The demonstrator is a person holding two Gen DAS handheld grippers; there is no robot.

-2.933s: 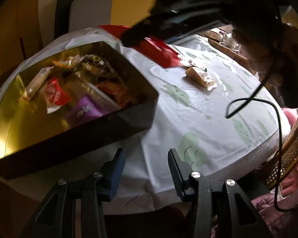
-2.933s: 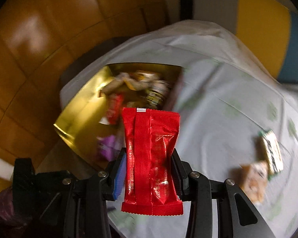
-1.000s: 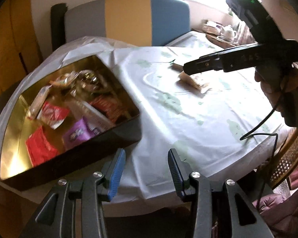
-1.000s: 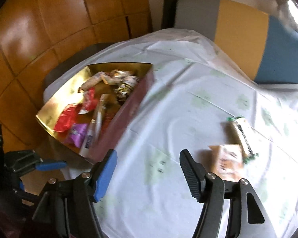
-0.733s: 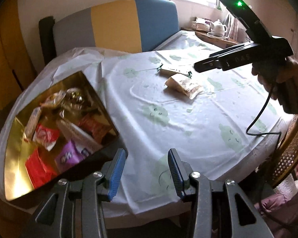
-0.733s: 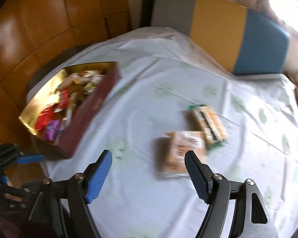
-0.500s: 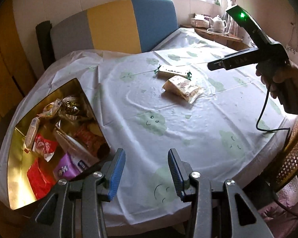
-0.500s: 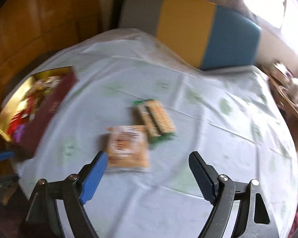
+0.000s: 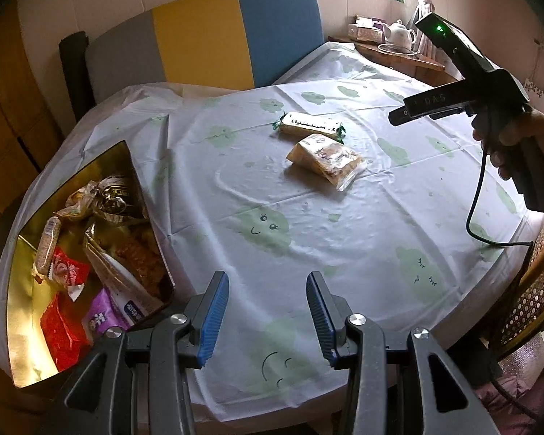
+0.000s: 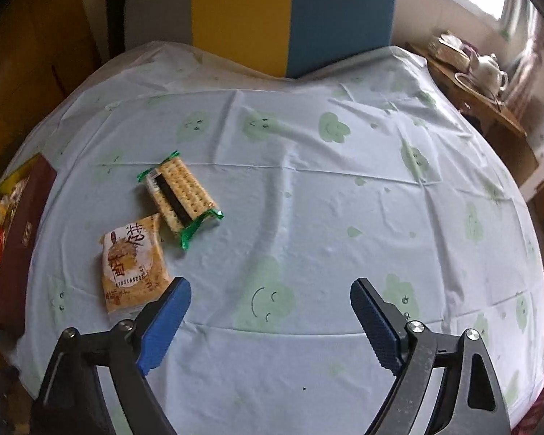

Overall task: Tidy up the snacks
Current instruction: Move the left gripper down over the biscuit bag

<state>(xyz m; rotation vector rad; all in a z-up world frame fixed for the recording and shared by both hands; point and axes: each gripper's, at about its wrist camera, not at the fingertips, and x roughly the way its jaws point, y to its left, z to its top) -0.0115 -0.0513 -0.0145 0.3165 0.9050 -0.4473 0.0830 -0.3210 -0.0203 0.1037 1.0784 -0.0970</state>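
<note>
A gold-lined box (image 9: 72,174) at the table's left edge holds several snack packets, among them a red packet (image 9: 60,333); its maroon wall (image 10: 21,232) shows in the right wrist view. Two snacks lie loose on the tablecloth: a green-ended cracker pack (image 9: 310,125) (image 10: 179,195) and a tan biscuit packet (image 9: 324,159) (image 10: 132,261). My left gripper (image 9: 268,311) is open and empty above the near table edge, right of the box. My right gripper (image 10: 270,319) is wide open and empty, its left fingertip just in front of the biscuit packet.
The round table wears a white cloth with green clouds (image 9: 308,217). A grey, yellow and blue chair back (image 9: 206,40) stands behind it. A side table with a white teapot (image 9: 400,34) is at the far right. A wicker chair (image 9: 536,290) sits at the right edge.
My right gripper dropped the red packet into the box, then swung right, opened wide, and now faces the two loose snacks. My left view turned right, away from the box.
</note>
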